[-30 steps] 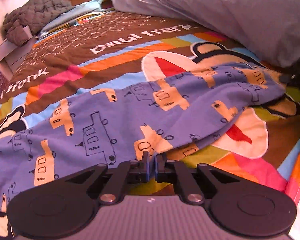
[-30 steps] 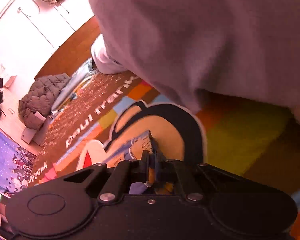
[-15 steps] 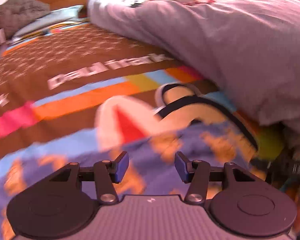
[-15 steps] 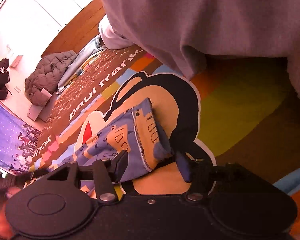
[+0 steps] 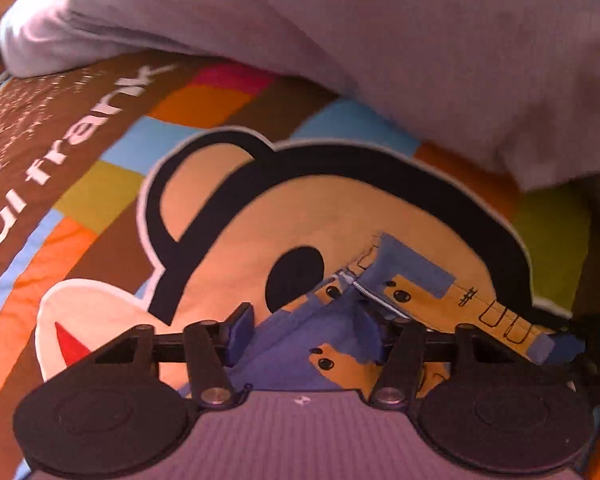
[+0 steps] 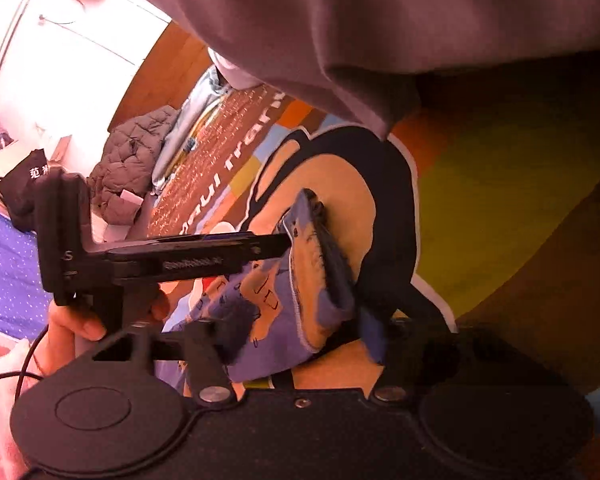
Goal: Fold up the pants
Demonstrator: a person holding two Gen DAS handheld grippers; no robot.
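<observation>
Lying bunched on the bedspread [image 5: 112, 128]'s printed monkey face, the soft blue pants [image 5: 332, 344] with tan vehicle prints sit between the spread, released jaws of both the left gripper [image 5: 312, 332] and right gripper [image 6: 296, 340]. Only the right view shows the quilted jacket [image 6: 132, 164].

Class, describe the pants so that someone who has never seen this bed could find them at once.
Start at the bedspread with its big cartoon monkey face. On that face, below the grey duvet, lie the pants, between the open left gripper. Only they are blue with orange vehicles.
</observation>
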